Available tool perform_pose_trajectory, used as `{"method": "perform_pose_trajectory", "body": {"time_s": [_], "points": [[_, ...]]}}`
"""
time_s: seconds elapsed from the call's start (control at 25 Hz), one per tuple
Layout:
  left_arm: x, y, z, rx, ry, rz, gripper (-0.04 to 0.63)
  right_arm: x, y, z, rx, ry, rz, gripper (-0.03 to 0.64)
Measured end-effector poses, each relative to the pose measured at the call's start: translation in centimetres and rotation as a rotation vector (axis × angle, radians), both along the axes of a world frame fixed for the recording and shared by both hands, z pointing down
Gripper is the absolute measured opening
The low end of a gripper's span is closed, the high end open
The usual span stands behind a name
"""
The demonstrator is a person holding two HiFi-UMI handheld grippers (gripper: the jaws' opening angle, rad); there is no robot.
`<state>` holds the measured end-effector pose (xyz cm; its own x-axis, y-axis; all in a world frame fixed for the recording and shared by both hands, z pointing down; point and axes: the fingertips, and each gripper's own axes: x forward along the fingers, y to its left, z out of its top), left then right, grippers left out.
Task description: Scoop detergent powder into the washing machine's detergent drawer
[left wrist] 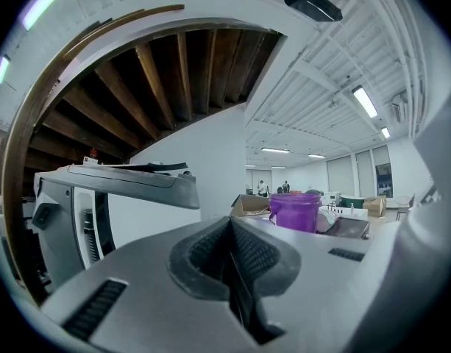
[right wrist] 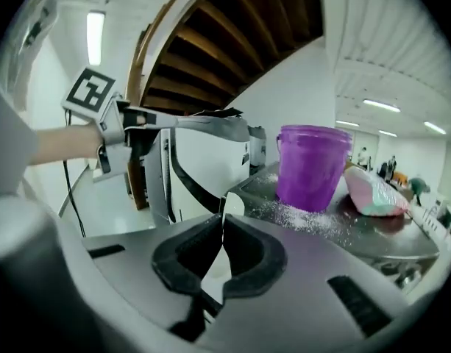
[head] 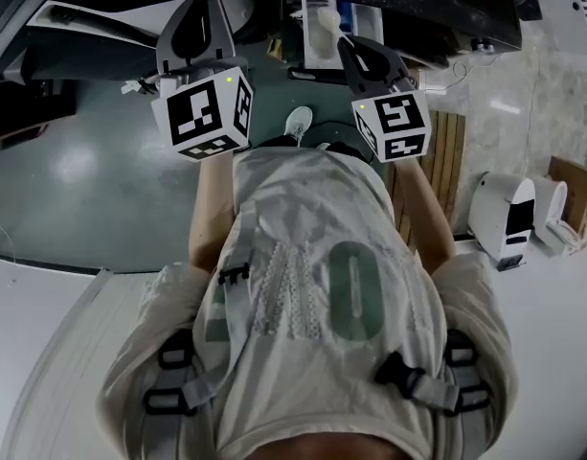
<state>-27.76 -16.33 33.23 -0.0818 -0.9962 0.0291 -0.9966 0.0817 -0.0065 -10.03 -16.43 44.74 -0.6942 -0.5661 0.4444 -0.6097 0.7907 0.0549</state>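
Leftmost, left hand-held gripper (left wrist: 229, 230): jaws pressed together, nothing between; purple tub (left wrist: 293, 212) well ahead, to its right. Detergent drawer (head: 343, 17) stands open between both grippers in head view, white and blue inside, contents hard to make out. Right hand-held gripper (right wrist: 219, 230) clamped on white scoop (right wrist: 231, 206): rounded bowl pokes just past jaw tips, handle mostly hidden between pads, fill not visible. Right of scoop, tub stands on dark top dusted with white powder (right wrist: 313, 215).
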Motion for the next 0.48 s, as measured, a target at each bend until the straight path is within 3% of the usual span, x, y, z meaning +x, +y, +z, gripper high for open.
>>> {"method": "perform_pose_trajectory", "body": {"time_s": [0.16, 0.48], "points": [[0.1, 0.1, 0.3, -0.005, 0.003, 0.002, 0.020, -0.6, 0.3, 0.7, 0.102, 0.133, -0.096, 0.009], [-0.6, 0.1, 0.6, -0.015, 0.005, -0.012, 0.020, -0.7, 0.8, 3.3, 0.409, 0.556, -0.284, 0.009]]}}
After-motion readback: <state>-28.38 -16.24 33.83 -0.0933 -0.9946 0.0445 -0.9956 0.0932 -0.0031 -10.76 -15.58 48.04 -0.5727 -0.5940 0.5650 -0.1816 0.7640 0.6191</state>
